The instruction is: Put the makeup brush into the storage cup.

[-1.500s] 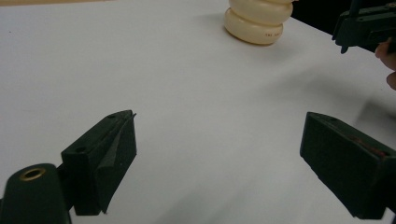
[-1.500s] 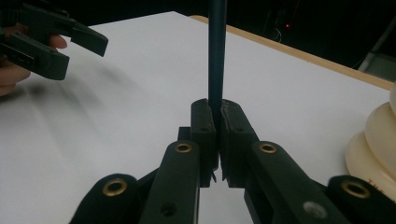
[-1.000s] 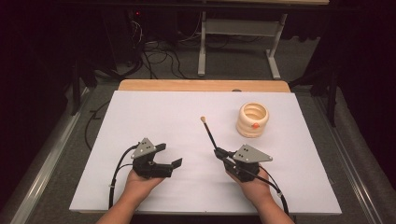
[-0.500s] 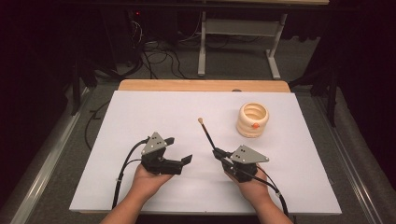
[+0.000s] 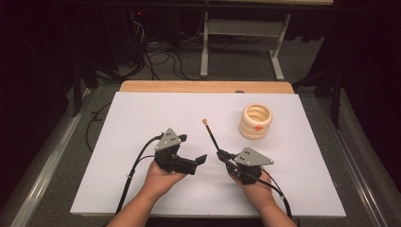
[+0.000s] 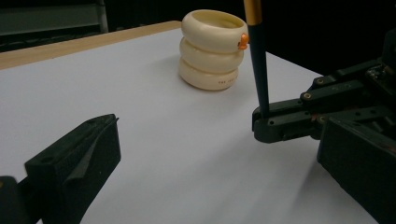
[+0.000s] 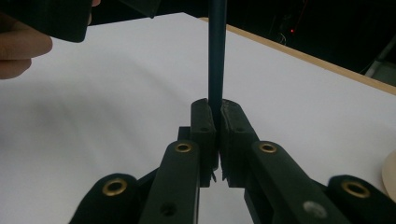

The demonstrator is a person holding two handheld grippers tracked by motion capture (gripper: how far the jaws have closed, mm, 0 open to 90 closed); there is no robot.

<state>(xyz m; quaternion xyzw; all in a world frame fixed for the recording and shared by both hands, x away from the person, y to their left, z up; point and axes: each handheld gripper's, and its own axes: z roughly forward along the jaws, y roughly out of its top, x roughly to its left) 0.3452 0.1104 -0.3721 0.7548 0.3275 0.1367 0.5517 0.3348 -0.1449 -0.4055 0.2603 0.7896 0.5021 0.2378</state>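
Observation:
My right gripper (image 5: 222, 154) is shut on the lower end of a thin dark stick (image 5: 212, 137) with a tan tip, which slants up and away over the white sheet. In the right gripper view the jaws (image 7: 215, 109) pinch the stick (image 7: 217, 56) between them. My left gripper (image 5: 193, 152) hovers just left of it, and its jaws have just been opening, with nothing between them. The left gripper view shows those jaws (image 6: 219, 140) far apart and the stick (image 6: 259, 70) held by the other gripper beyond.
A cream ringed cup (image 5: 256, 122) with a small orange bit on its rim (image 6: 243, 41) stands at the far right of the white sheet (image 5: 142, 118). A wooden table edge (image 5: 203, 86) runs along the back. Cables and desk legs lie on the floor behind.
The left gripper has moved right, toward the right gripper, and risen slightly, with its jaws spread wider. The right hand and the stick have stayed put.

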